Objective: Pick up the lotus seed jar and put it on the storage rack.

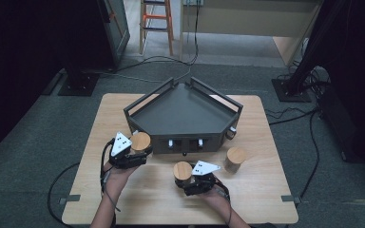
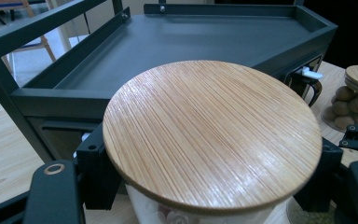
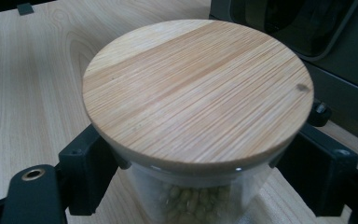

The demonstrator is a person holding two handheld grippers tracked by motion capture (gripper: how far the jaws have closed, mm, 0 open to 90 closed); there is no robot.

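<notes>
Clamping a bamboo-lidded jar in each tool, the left gripper (image 1: 134, 151) pinches one jar (image 2: 212, 140) just before the dark tray (image 1: 180, 116) while the right gripper (image 1: 190, 178) pinches another (image 3: 198, 93), seemingly ready for lifting over the tray's rim.

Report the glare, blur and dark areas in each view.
High view: table evenly lit, the room's sides nearly black. Left gripper view: sheen on the bamboo lid, walnut jar soft. Right gripper view: lid sharp, beans below it blurred.
</notes>
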